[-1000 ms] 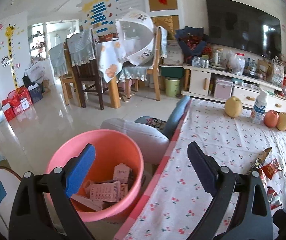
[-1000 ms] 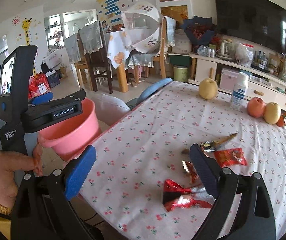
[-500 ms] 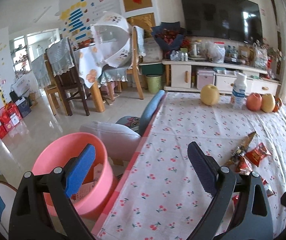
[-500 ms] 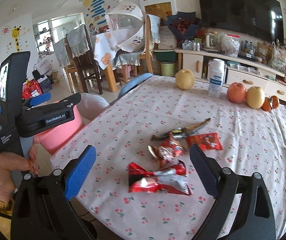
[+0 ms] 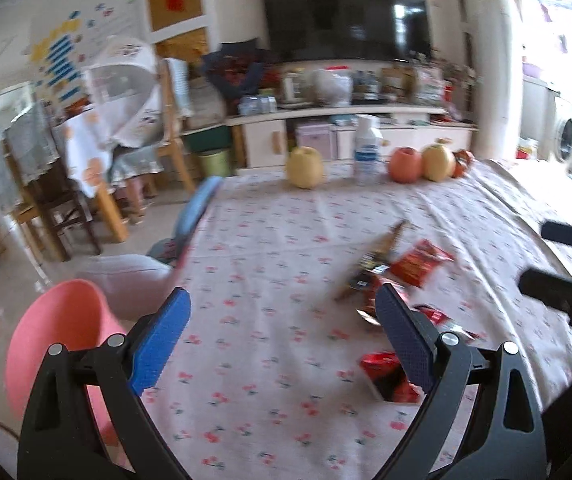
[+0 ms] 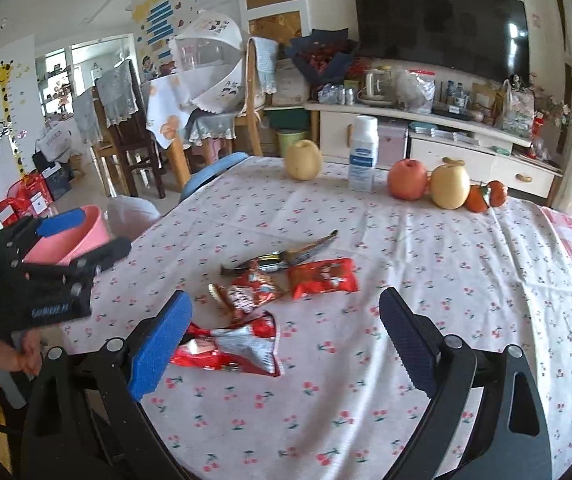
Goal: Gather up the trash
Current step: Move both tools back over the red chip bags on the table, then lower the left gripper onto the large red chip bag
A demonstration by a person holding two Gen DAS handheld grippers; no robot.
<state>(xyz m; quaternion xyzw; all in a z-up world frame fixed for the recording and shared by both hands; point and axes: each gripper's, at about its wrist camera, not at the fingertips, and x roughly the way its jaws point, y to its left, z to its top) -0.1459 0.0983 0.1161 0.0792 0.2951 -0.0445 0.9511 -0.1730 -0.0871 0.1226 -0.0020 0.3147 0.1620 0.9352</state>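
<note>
- Left gripper [image 5: 281, 334]: jaws spread wide, empty, above the cherry-print table [image 5: 286, 248].
- Right gripper [image 6: 283, 338]: jaws wide apart, empty, over the crumpled red-and-silver snack wrapper [image 6: 233, 346].

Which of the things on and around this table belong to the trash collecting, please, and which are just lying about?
For the job:
- torn red-and-silver wrapper
- crumpled red wrapper
- flat red packet
- dark foil wrapper
- pink bucket
- both open claws: left claw, right claw

Lying about:
- yellow pear
- white bottle
- red apple
- second pear
- small orange fruits
</note>
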